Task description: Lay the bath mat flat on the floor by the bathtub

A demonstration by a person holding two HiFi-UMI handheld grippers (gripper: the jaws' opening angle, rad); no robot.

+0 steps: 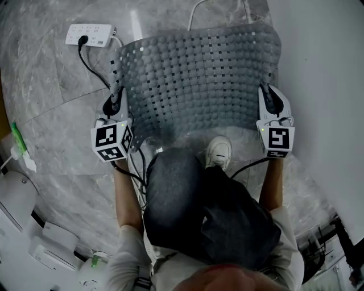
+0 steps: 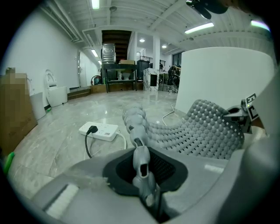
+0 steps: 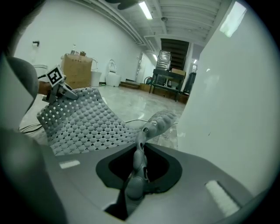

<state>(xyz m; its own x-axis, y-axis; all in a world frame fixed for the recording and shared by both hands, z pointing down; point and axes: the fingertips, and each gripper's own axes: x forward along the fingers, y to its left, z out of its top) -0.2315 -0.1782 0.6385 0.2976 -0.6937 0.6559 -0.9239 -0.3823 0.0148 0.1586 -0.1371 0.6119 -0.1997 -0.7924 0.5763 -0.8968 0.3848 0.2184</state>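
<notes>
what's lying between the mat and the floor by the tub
A white cable lies on the floor at the far edge of the bath mat, beside the bathtub. The power strip sits off to the left, clear of it. Nothing else visible.

The person's left forearm (image 1: pixel 126 199) and right forearm (image 1: pixel 272 185) reach forward, well apart. The left gripper (image 1: pixel 115 96) and right gripper (image 1: pixel 268 94) both angle downward, each with its fingers pinched on a near corner of the bath mat (image 1: pixel 199 79).
</notes>
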